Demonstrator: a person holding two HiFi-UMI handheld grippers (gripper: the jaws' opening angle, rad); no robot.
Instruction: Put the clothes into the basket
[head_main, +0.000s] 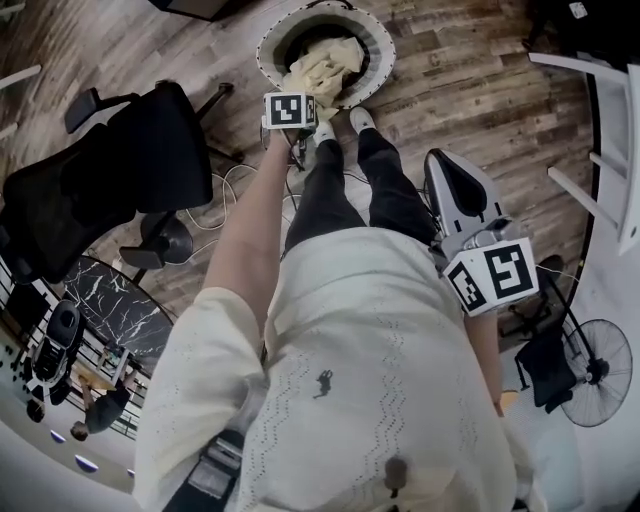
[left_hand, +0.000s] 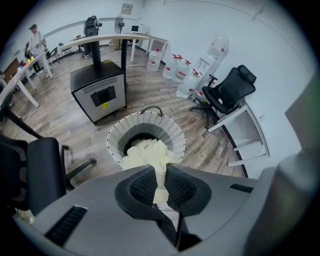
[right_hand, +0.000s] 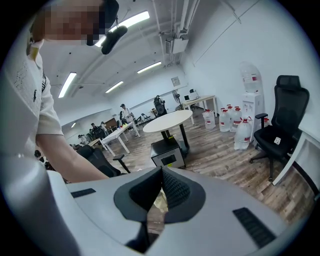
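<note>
A white woven basket (head_main: 372, 40) stands on the wood floor just ahead of my feet. A pale yellow cloth (head_main: 325, 62) lies bunched inside it and over its near rim. My left gripper (head_main: 305, 100), with its marker cube on top, points steeply down over that near rim. In the left gripper view its jaws (left_hand: 161, 186) are shut on a strip of the cloth (left_hand: 146, 154), which hangs down into the basket (left_hand: 172, 131). My right gripper (head_main: 437, 160) is held back at my right hip. Its jaws (right_hand: 161, 175) meet at the tips, with nothing held.
A black office chair (head_main: 120, 180) stands left of the basket, with cables on the floor beside it. A dark marble-topped round table (head_main: 120, 310) is nearer left. A white shelf frame (head_main: 600, 150) and a floor fan (head_main: 595, 370) are at right. A black cabinet (left_hand: 100, 92) stands beyond the basket.
</note>
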